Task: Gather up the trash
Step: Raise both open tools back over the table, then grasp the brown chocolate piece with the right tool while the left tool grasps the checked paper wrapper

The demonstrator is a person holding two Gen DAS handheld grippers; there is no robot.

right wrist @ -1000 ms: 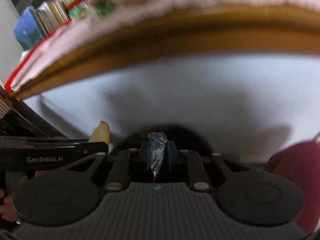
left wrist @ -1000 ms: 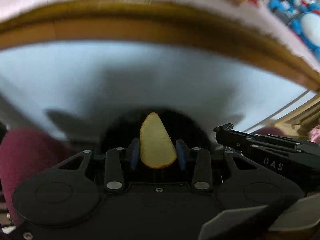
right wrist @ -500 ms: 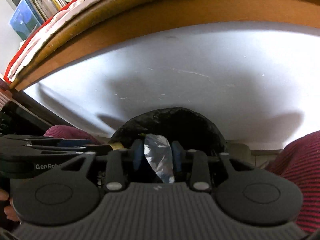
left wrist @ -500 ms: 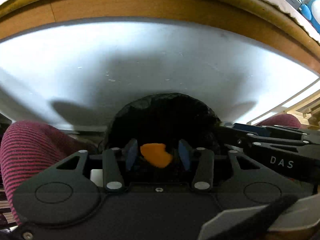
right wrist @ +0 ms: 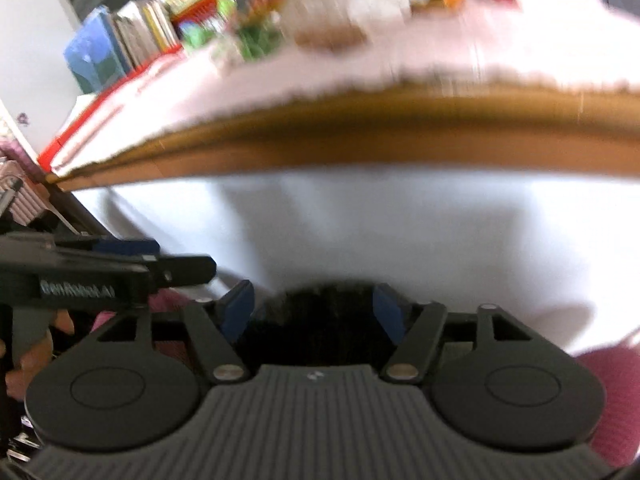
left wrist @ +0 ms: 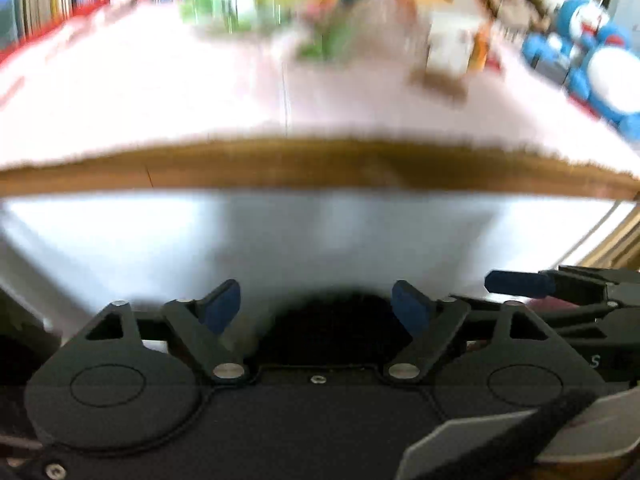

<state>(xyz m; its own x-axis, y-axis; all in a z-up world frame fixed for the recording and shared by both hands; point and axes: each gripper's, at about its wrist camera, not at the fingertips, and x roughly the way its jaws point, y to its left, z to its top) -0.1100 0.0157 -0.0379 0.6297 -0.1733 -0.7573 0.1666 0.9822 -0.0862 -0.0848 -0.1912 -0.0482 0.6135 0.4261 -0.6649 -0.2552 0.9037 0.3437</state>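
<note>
Black and dark, the mouth of the trash bin (left wrist: 332, 320) sits low at the near edge of both views, right under the two grippers and just in front of the white panel (left wrist: 320, 240) that hangs below the table. What lies inside it cannot be made out; it is only a dark hollow.

The left gripper (left wrist: 318, 306) has its blue-padded fingers (left wrist: 222, 302) spread wide apart, and nothing is between them. Its jaws have just been opening. The right gripper (right wrist: 314, 312) stands the same way: blue pads (right wrist: 238, 312) well apart, jaws just opened, with only the dark bin opening showing in the gap. The two tools are side by side. From the left wrist, the right one's blue tip pokes in from the right edge; from the right wrist, the left one reaches in from the left, with a person's hand (right wrist: 36, 344) gripping its handle.

A dark red striped sleeve (right wrist: 608, 392) shows at the near right of the right wrist view.

Farther off, the wooden table edge (left wrist: 320, 168) runs across, topped by a pink cloth (left wrist: 160, 92). Beyond it everything is blurred: books (right wrist: 132, 36) at far left, green and orange clutter in the middle, blue-and-white plush toys (left wrist: 592, 52) at far right.
</note>
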